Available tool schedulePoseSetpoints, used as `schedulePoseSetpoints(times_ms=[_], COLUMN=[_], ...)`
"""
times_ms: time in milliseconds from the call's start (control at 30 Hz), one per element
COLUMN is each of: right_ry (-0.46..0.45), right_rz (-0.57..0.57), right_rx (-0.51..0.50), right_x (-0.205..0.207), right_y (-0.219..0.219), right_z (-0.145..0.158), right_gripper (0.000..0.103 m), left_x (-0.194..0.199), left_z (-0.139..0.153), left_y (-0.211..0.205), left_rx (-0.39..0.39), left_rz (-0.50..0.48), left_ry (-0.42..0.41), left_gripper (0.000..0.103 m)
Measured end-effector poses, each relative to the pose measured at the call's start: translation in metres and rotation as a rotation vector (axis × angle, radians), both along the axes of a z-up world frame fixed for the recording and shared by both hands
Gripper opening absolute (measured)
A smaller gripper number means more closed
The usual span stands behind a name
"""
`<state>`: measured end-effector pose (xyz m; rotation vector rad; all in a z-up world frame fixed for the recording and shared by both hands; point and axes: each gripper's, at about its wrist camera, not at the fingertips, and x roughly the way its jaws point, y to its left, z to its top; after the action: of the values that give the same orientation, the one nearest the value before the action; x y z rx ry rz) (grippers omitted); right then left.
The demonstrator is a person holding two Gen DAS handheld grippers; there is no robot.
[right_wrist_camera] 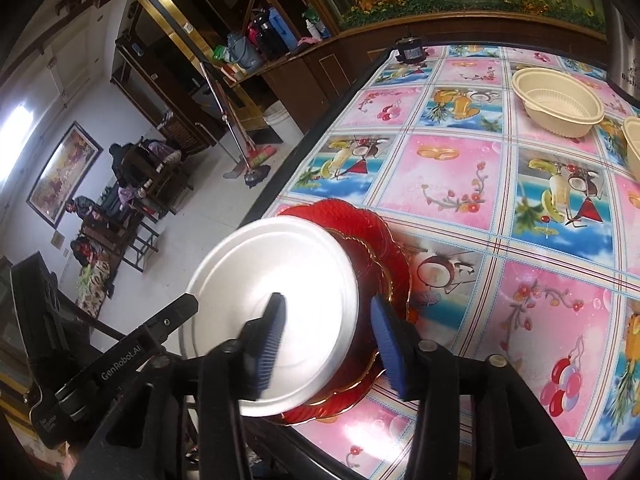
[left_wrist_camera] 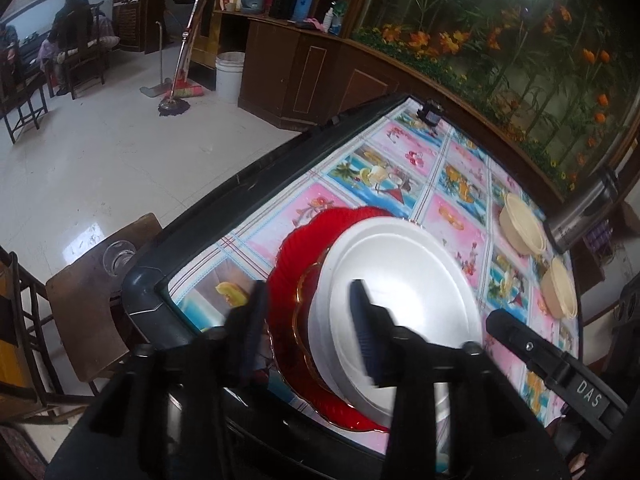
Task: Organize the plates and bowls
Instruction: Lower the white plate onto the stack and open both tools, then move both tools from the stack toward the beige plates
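A white plate (left_wrist_camera: 404, 280) lies on top of red glass plates (left_wrist_camera: 304, 248) near the table's corner. It also shows in the right wrist view (right_wrist_camera: 288, 280), over the red plates (right_wrist_camera: 384, 248). My left gripper (left_wrist_camera: 310, 320) is open, its fingers straddling the left rim of the stack. My right gripper (right_wrist_camera: 328, 344) is open, its fingers straddling the white plate's right rim. Two beige bowls (left_wrist_camera: 520, 228) (left_wrist_camera: 560, 292) stand at the table's far side; one shows whole in the right wrist view (right_wrist_camera: 556, 100).
The table (right_wrist_camera: 520, 200) has a colourful fruit-print cloth and a dark rim. A small dark object (right_wrist_camera: 408, 50) stands at its far corner. A wooden chair (left_wrist_camera: 92, 300) stands beside the table. A metal flask (left_wrist_camera: 584, 212) stands at the far right.
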<state>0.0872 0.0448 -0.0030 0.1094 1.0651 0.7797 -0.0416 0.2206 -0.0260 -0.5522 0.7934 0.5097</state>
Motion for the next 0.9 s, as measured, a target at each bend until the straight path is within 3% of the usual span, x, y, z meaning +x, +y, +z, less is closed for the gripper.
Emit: schedulePoseSetpoints(times_ms=[100, 233, 300, 433, 900], right_ry=[-0.017, -0.012, -0.017, -0.006, -0.012], right_rz=[-0.008, -0.001, -0.002, 0.006, -0.02], right_rx=[0.017, 0.051, 0.064, 0.101, 0.2], right_x=[-0.003, -0.004, -0.005, -0.005, -0.001], right_y=[-0.003, -0.007, -0.01, -0.015, -0.047], right_z=[0.006, 0.012, 0.016, 0.021, 0.036], right_gripper=[0.072, 0.079, 0.086, 0.091, 0.094], left_x=[-0.007, -0.012, -0.013, -0.012, -0.001], left_z=[0.01, 0.024, 0.03, 0.036, 0.05], left_y=[0.001, 0.001, 0.0, -0.003, -0.024], left_rx=[0.01, 0.017, 0.028, 0.034, 0.072], left_rz=[0.024, 0.05, 0.061, 0.056, 0.002], left_ry=[-0.049, -0.104, -0.125, -0.139, -0.17], left_gripper=[0.061, 0.075, 0.076, 0.076, 0.076])
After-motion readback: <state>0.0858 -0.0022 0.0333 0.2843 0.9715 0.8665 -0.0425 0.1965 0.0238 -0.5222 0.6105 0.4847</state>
